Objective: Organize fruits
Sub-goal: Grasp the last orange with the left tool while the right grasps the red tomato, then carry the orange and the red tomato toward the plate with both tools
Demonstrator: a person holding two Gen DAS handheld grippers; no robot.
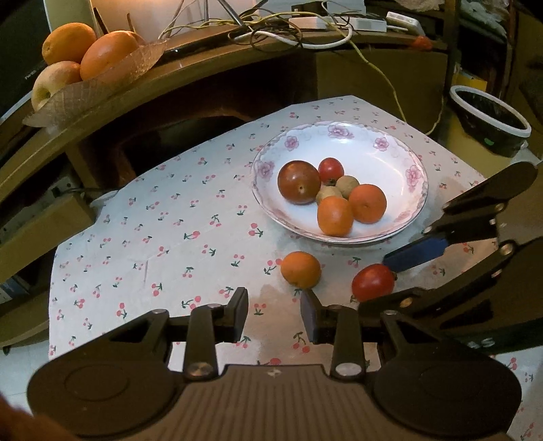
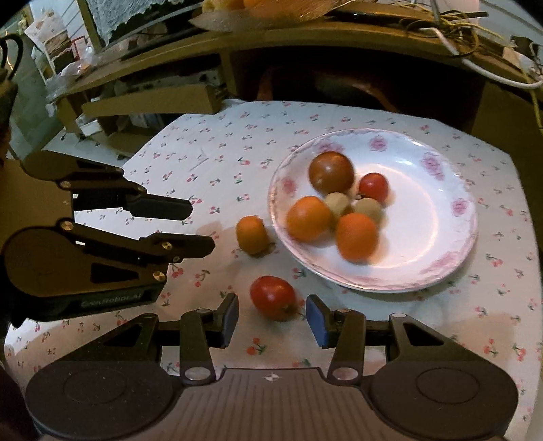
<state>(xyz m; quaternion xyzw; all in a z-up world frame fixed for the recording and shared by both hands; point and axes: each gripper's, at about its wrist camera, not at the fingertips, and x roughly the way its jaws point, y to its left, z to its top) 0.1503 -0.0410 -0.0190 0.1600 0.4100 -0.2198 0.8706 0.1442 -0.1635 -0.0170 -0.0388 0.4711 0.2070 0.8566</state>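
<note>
— Right gripper (image 2: 271, 317) first: how does it stand?

— Its blue-padded fingers (image 2: 317, 320) are spread wide, low over the cloth, with the loose red tomato (image 2: 273, 296) lying just ahead of the gap between them. Nothing is pinched; whether either pad touches the tomato cannot be told.

— And the left gripper (image 1: 274, 315)?

— Also spread, its dark fingers (image 1: 239, 313) holding nothing. The small loose orange mandarin (image 1: 301, 269) sits on the cloth just beyond its right finger, near the red tomato (image 1: 373, 281) and apart from it.

— Where are the other fruits?

— In the shallow white ceramic plate with pink flowers on its rim (image 1: 412, 174). Two orange mandarins (image 1: 367, 203) rest at the near side, touching each other; behind them are two small tan-brown round fruits (image 1: 347, 186), a large dark reddish-brown round fruit (image 1: 298, 181) and a small red tomato (image 1: 330, 170), all bunched together. The loose mandarin lies just outside the plate's near rim.

— What is under it all?

— A white tablecloth printed with small red cherries (image 1: 163, 237), spread over a low table. Behind it stands a curved brown wooden shelf (image 1: 190, 71), bearing a tangle of yellow and white cables (image 1: 288, 30) and a pale woven tray (image 1: 98, 88) holding two big oranges (image 1: 108, 54) and a yellowish apple (image 1: 56, 83). To the right of the table stands a round bin lined with a black bag (image 1: 490, 117).
</note>
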